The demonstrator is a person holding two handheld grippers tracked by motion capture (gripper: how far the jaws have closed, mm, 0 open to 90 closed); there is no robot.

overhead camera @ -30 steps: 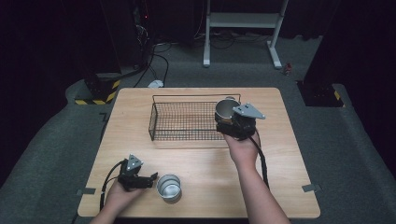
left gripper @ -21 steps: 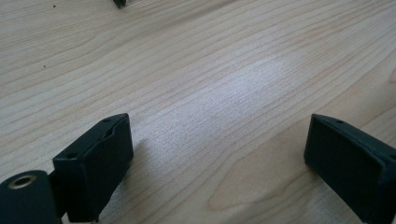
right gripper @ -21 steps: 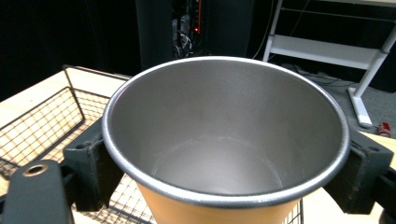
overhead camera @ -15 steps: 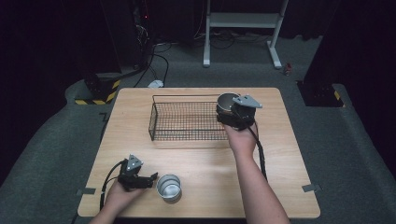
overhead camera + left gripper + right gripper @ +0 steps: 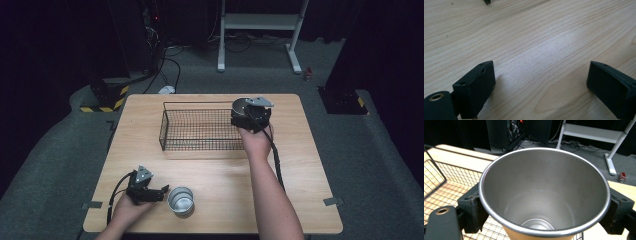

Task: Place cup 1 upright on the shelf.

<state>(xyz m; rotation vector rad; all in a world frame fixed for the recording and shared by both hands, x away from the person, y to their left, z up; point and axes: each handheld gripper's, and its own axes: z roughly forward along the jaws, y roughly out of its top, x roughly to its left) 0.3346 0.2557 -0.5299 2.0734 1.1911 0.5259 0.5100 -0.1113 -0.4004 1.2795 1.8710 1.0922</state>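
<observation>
My right gripper point(image 5: 245, 115) is shut on a steel cup point(image 5: 240, 106), held upright at the right end of the black wire basket point(image 5: 165, 125). In the right gripper view the cup point(image 5: 544, 195) is empty, with my right gripper's point(image 5: 544, 212) jaws pressed on both of its sides and the basket mesh point(image 5: 446, 182) below left. A second steel cup point(image 5: 180, 200) stands near the table's front edge. My left gripper point(image 5: 162, 192) rests just left of it, apart from it. My left gripper's point(image 5: 541, 85) jaws stand open over bare wood with nothing between them.
The wooden table point(image 5: 215, 165) has bare room between the basket and the front cup. On the floor beyond are a white stand point(image 5: 260, 30), cables and a yellow-black striped block point(image 5: 107, 100). A cable point(image 5: 276, 160) trails along the right forearm.
My right hand has carried the steel cup away from the person and slightly left, to the basket's right end. The left gripper and the front cup have stayed put.
</observation>
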